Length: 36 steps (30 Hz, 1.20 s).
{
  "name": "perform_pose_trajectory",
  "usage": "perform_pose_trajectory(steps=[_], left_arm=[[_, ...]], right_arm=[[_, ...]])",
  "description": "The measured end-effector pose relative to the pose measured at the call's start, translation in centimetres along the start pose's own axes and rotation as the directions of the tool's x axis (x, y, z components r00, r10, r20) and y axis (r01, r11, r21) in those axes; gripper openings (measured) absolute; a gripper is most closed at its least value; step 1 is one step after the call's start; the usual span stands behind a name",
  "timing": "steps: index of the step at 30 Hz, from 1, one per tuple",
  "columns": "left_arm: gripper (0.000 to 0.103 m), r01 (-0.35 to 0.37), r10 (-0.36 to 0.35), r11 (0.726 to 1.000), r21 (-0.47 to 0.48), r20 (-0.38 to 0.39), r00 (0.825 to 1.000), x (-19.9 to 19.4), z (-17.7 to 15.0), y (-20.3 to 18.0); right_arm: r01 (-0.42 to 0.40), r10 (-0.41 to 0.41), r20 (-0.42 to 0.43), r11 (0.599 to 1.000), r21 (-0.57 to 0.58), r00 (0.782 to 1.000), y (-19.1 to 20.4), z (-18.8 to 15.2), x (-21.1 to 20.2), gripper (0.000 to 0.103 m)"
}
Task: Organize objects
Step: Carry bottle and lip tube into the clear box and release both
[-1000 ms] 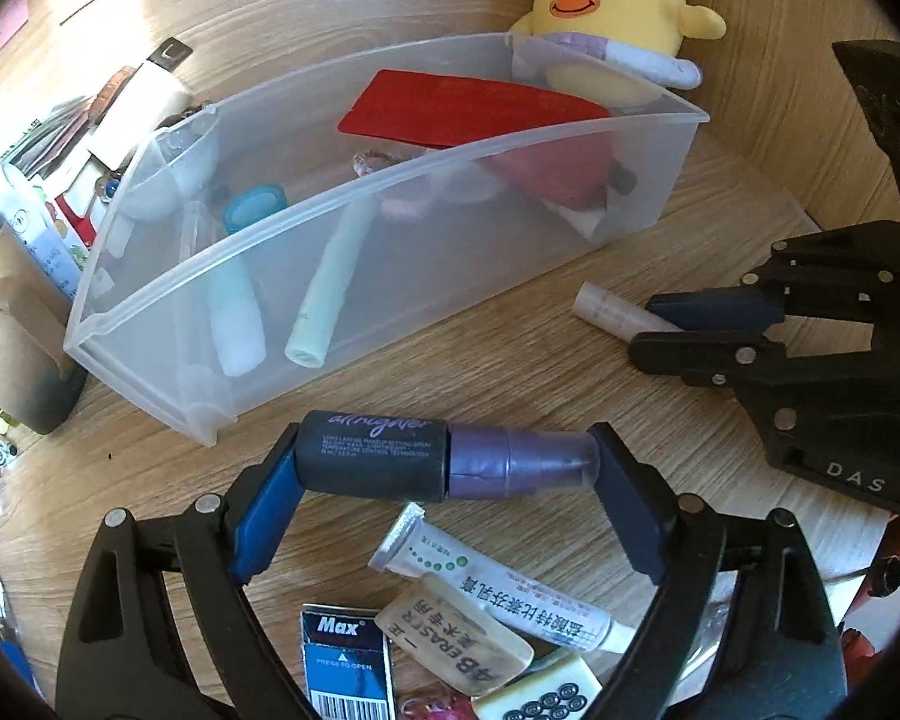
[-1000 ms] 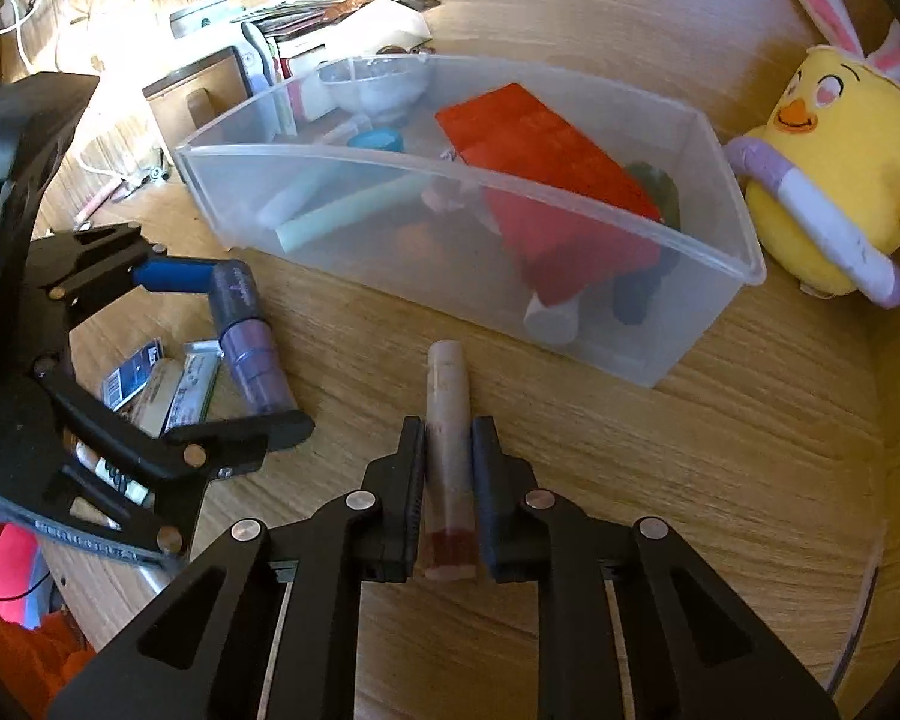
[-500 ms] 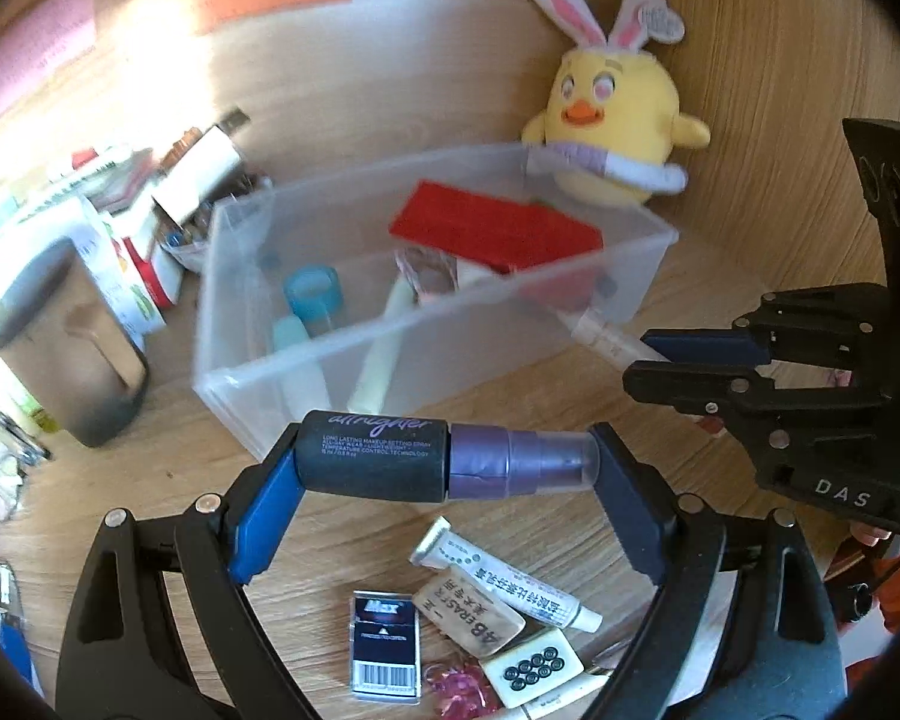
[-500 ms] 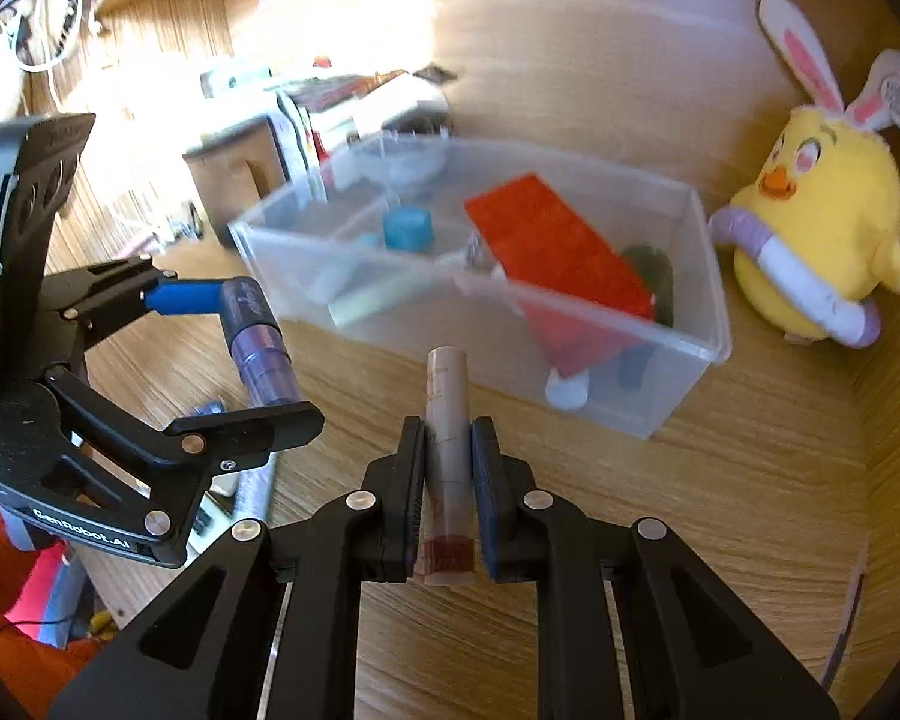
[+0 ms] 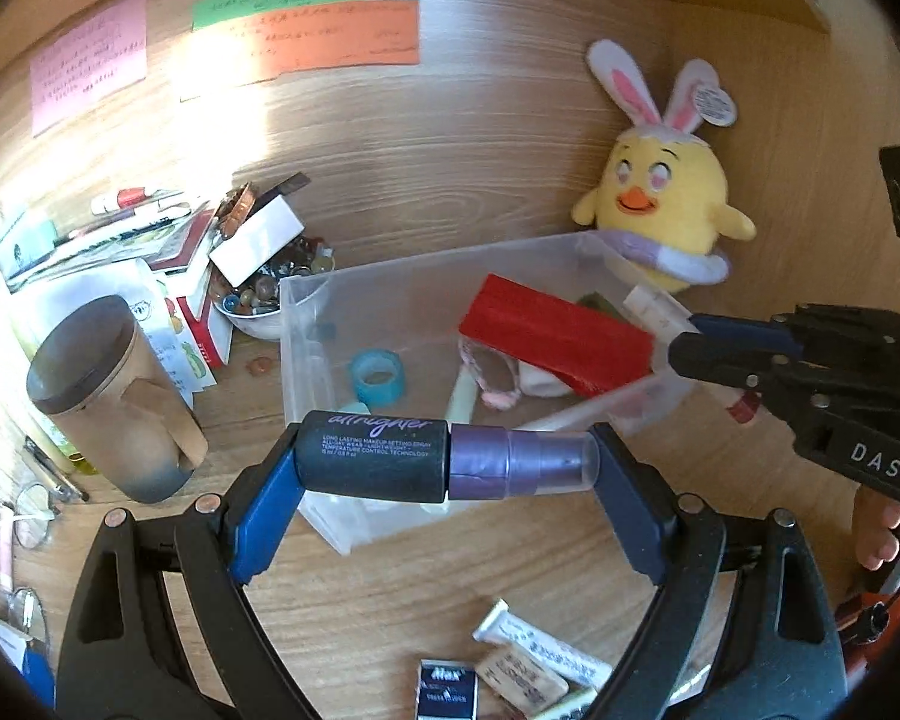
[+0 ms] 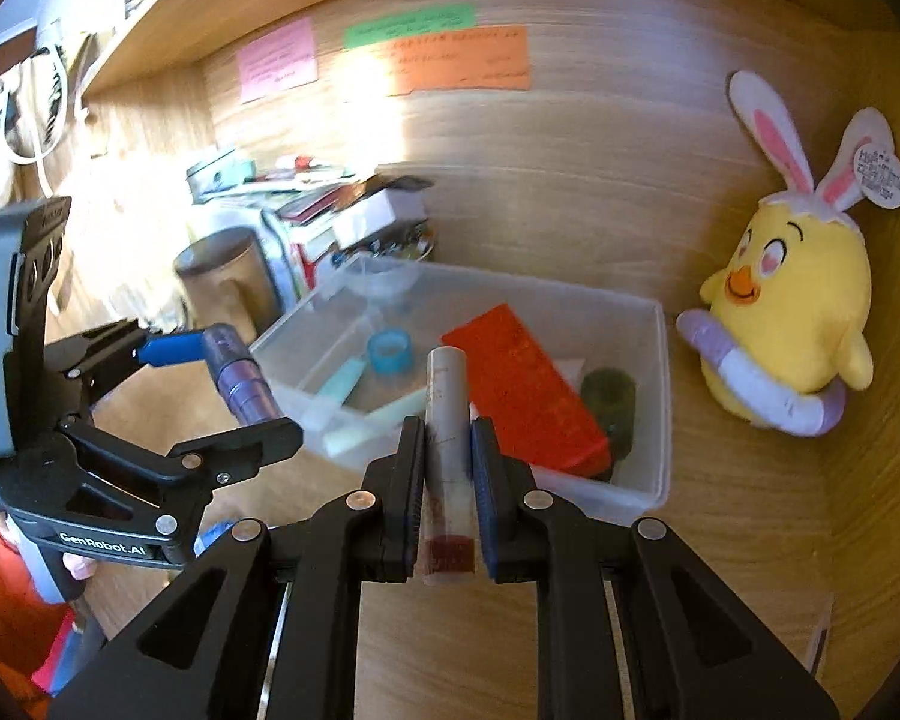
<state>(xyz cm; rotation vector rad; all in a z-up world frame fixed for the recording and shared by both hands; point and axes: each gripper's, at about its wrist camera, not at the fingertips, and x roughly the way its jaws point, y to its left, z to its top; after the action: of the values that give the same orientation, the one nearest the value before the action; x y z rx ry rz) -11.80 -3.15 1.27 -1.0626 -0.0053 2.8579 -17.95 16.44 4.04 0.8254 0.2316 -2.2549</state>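
While each hand-held gripper (image 5: 447, 468) clamps a tube (image 5: 444, 463), bin (image 5: 426, 276) lies beyond.

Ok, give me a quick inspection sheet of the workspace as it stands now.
Surface: wooden desk, corner nook.
Job's things: clear bin holding red box, blue tape roll, tubes.
Clutter: small packets, brown cup, paper stack.
Grippers: left gripper jaws wide, clamped endwise on setting spray bottle; right gripper jaws shut on slim tube.
Cables: nothing seen.
Surroundings: plush chick, sticky notes on the wall.
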Motion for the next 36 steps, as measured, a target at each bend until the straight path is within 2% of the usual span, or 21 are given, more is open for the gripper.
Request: perform_pose_trajectory(steps=[7, 12, 15, 21, 26, 32, 36], left_arm=[[0.090, 0.007, -0.010, 0.998, -0.064, -0.036, 0.999, 2.0, 1.6, 1.7], [0.090, -0.007, 0.003, 0.998, -0.066, -0.051, 0.999, 3.3, 2.3, 1.7], [0.090, -0.007, 0.003, 0.998, -0.063, -0.068, 0.998, 4.3, 2.5, 1.6], [0.090, 0.012, -0.020, 0.997, -0.080, -0.103, 0.994, 5.8, 2.4, 1.7], [0.091, 0.005, -0.012, 0.998, -0.070, -0.102, 0.995, 5.9, 2.4, 1.8], [0.092, 0.033, -0.041, 0.996, -0.085, -0.102, 0.994, 5.6, 2.5, 2.0], [0.092, 0.037, -0.045, 0.996, -0.086, -0.093, 0.995, 5.0, 2.4, 2.0]], right_arm=[[0.032, -0.032, -0.013, 0.999, 0.027, 0.999, -1.3, 1.8, 2.1, 0.014], [0.045, -0.044, -0.033, 0.999, 0.026, 0.998, -1.9, 2.9, 4.0, 0.014], [0.022, -0.020, -0.046, 0.999, 0.028, 0.999, -2.1, 3.3, 5.0, 0.014], [0.003, -0.004, -0.107, 1.000, -0.009, 0.994, -1.3, 3.0, 7.7, 0.014], [-0.006, 0.003, -0.144, 1.000, -0.021, 0.990, -1.1, 2.6, 9.0, 0.014], [-0.009, 0.002, -0.189, 0.999, -0.034, 0.982, -0.9, 2.1, 9.6, 0.014], [-0.005, 0.000, -0.187, 1.000, -0.023, 0.982, -1.0, 2.1, 8.9, 0.028]])
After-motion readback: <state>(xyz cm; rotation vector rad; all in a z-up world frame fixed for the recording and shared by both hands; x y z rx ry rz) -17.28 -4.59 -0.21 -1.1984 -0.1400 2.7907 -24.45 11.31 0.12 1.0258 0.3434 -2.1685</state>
